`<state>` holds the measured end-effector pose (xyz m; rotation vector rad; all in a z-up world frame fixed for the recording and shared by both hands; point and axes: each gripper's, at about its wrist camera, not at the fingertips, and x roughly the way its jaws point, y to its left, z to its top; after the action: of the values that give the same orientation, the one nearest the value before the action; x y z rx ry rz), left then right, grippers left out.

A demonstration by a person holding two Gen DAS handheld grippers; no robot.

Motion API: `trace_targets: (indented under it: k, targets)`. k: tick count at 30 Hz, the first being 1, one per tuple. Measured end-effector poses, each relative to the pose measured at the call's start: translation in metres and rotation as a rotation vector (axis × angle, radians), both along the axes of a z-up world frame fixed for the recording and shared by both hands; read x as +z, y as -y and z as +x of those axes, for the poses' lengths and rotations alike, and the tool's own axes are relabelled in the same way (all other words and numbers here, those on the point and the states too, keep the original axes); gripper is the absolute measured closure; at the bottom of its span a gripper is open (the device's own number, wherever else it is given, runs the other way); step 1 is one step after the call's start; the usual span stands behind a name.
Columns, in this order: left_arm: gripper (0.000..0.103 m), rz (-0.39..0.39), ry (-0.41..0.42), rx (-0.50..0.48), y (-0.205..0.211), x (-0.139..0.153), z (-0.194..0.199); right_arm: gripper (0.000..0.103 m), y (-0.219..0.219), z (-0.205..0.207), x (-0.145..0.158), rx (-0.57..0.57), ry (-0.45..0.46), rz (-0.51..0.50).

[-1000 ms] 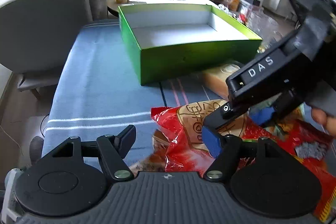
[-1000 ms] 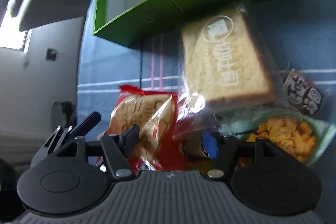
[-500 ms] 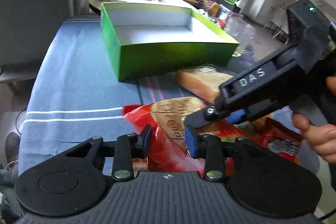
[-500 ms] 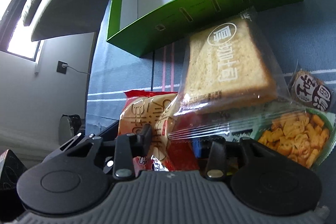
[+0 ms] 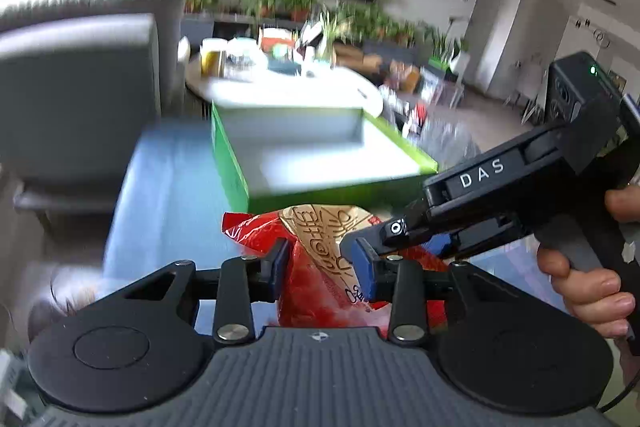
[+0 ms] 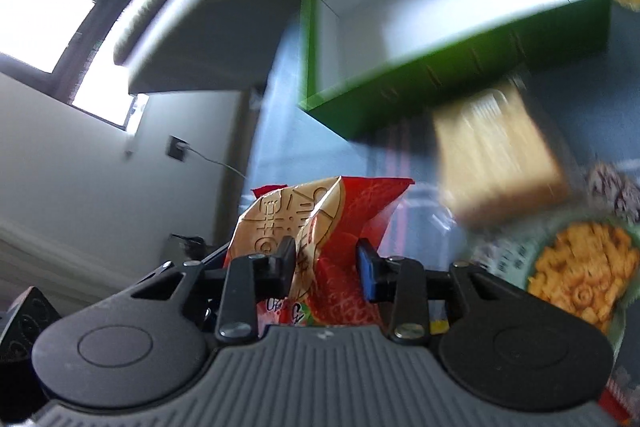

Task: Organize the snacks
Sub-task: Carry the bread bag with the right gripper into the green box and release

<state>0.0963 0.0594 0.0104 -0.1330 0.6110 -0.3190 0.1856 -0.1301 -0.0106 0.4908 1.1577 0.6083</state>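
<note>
Both my grippers, left and right, pinch the red bag between nearly closed fingers. The green box sits just beyond, far side.

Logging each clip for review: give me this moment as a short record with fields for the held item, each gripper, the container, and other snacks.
held item: red snack bag, lifted off the blue cloth
left gripper: shut on the bag
right gripper: shut on the same bag
container: green box, open, white inside, nothing visible in it
other snacks: wrapped bread slice just in front of the box; pack of orange crackers beside it
image quality: motion blur in both views
</note>
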Motion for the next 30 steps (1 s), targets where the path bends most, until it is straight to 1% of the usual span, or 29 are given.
trace_targets:
  k: [3,5,8,11,15,16,22,26,30]
  targets:
    - [0.071,0.007,0.052,0.011,0.002,0.016,0.011,0.055,-0.002,0.009,0.017,-0.005,0.045,0.026]
    - [0.071,0.013,0.084,0.014,0.006,0.024,0.023,0.055,-0.004,0.019,0.028,-0.015,0.093,0.027]
    - [0.071,0.003,0.108,0.016,0.010,0.030,0.047,0.055,-0.003,0.038,0.034,-0.037,0.118,0.036]
    - [0.071,-0.004,0.116,0.009,0.015,0.029,0.073,0.055,0.000,0.060,0.033,-0.059,0.144,0.034]
    - [0.071,-0.026,0.096,0.000,0.021,0.015,0.110,0.055,0.005,0.086,0.022,-0.086,0.175,-0.004]
    - [0.071,-0.035,0.086,0.000,0.022,0.009,0.120,0.055,0.009,0.090,0.021,-0.093,0.172,-0.009]
    - [0.071,-0.050,0.036,0.010,0.021,-0.025,0.158,0.055,0.015,0.123,-0.012,-0.116,0.137,-0.027]
    - [0.071,-0.033,0.016,0.033,0.018,-0.037,0.176,0.055,0.013,0.138,-0.027,-0.117,0.146,-0.024]
    - [0.070,0.019,-0.006,0.048,0.016,-0.048,0.180,0.055,0.008,0.142,-0.037,-0.113,0.184,-0.026]
